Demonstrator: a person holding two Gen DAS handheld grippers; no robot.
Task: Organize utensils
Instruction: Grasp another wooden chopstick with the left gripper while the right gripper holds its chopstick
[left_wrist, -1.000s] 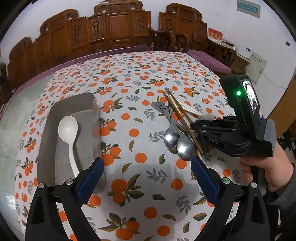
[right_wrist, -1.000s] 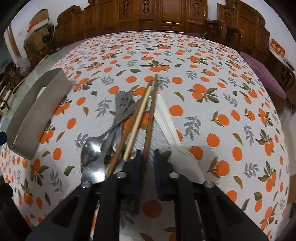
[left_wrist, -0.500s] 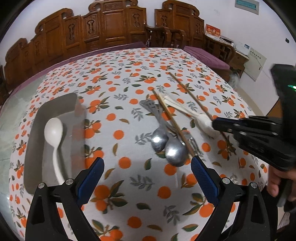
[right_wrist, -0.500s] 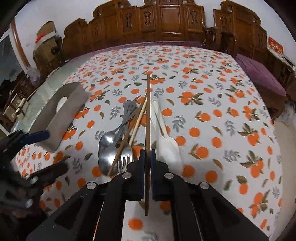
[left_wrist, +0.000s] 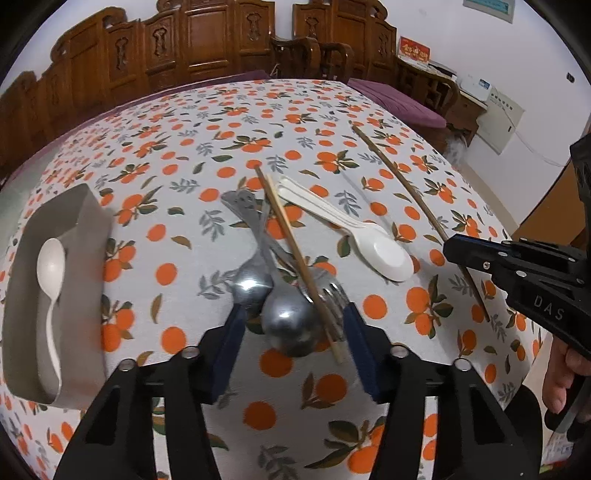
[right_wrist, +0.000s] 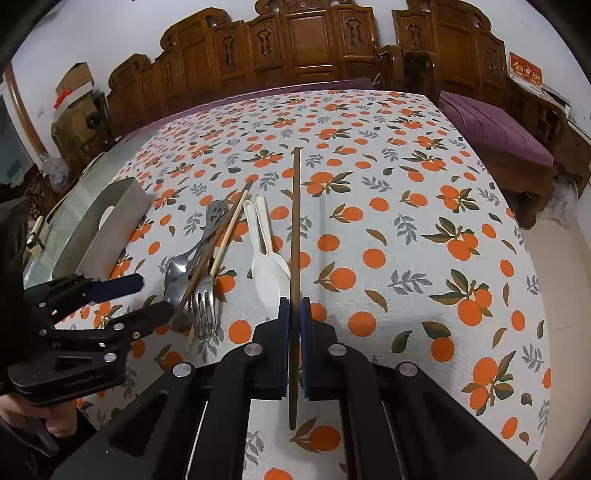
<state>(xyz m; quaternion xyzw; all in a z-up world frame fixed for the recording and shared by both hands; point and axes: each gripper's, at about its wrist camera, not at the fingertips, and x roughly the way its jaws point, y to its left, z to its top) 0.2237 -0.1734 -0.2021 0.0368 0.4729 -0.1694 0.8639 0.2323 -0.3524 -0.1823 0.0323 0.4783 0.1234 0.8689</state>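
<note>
Dark chopstick (right_wrist: 294, 236): clamped in right gripper (right_wrist: 294, 314), long axis running straight ahead, lifted above tablecloth (right_wrist: 406, 221).
Left gripper (left_wrist: 291, 325): jaws apart, flanking metal spoons (left_wrist: 273, 295).
Tray (left_wrist: 88, 258): left, holding white spoon (left_wrist: 50, 269).
Room: carved wooden chairs (right_wrist: 314, 40) behind.

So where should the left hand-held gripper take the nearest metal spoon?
By its handle, from above, fingers across it. The bowl is wide and lies flat, and a chopstick and fork crowd its right side; the handle is narrow.
</note>
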